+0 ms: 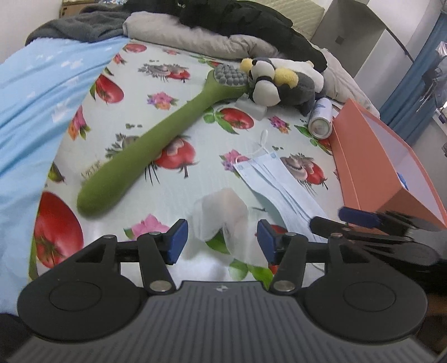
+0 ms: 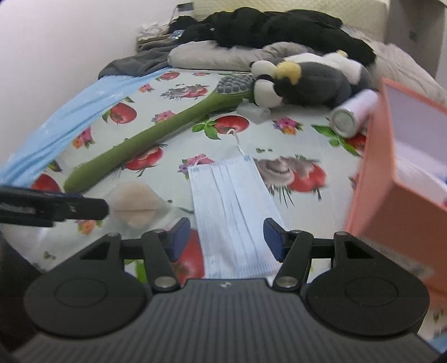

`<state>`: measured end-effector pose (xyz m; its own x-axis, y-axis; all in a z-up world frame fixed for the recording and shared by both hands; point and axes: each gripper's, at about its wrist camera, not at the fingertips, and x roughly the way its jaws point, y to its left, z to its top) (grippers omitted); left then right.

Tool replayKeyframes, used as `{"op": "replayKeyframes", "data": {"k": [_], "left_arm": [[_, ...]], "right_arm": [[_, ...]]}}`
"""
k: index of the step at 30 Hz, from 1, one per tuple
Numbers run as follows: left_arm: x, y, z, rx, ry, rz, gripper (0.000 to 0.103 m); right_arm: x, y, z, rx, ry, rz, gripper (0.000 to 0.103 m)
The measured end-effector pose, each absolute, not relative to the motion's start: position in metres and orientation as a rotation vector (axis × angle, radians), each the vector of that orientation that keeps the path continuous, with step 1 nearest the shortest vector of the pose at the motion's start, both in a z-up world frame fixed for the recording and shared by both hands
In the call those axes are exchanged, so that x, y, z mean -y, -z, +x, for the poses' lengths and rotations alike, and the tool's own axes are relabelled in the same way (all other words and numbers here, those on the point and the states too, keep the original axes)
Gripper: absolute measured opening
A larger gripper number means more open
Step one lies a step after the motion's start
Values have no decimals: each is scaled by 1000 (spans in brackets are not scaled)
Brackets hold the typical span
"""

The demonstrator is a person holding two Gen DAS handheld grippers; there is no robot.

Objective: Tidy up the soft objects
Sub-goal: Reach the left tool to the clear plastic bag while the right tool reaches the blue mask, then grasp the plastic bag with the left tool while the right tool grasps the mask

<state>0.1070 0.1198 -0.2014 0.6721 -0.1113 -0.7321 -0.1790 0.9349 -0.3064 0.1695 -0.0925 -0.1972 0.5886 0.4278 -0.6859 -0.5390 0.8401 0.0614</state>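
Observation:
On the fruit-print bedsheet (image 1: 195, 123) lies a small translucent white pouch (image 1: 223, 212). My left gripper (image 1: 222, 241) stands open around it, and both blue pads are clear of it. A pale blue face mask (image 2: 232, 206) lies flat just to its right. My right gripper (image 2: 226, 240) is open over the mask's near end, with the pads apart from it. A grey, white and yellow plush toy (image 1: 282, 81) rests at the far side against the pillow. The pouch (image 2: 135, 203) shows again in the right wrist view, beside the left gripper's fingers (image 2: 83, 208).
A long green massage stick (image 1: 145, 145) lies diagonally across the sheet. An open orange box (image 1: 385, 156) stands at the right, with a spray can (image 1: 321, 118) beside it. A blue blanket (image 1: 33, 106) covers the left. A grey pillow (image 1: 190, 36) and black clothing (image 1: 245, 19) lie at the back.

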Motion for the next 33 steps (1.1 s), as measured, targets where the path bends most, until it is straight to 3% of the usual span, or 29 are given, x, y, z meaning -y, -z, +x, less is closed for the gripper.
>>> {"op": "replayKeyframes", "data": {"k": [11, 13, 15, 19, 33], "left_arm": [[-105, 197, 128, -833, -19, -230, 61], [-100, 200, 130, -843, -10, -205, 61], [-97, 202, 133, -850, -6, -189, 63], [-92, 205, 139, -856, -10, -163, 66], [-78, 214, 154, -865, -20, -52, 66]], "right_arm": [[76, 235, 191, -810, -615, -200, 60], [78, 234, 191, -812, -605, -206, 51], [80, 233, 192, -814, -577, -218, 26], [92, 231, 194, -828, -537, -202, 8], [125, 227, 166, -849, -455, -153, 7]]}}
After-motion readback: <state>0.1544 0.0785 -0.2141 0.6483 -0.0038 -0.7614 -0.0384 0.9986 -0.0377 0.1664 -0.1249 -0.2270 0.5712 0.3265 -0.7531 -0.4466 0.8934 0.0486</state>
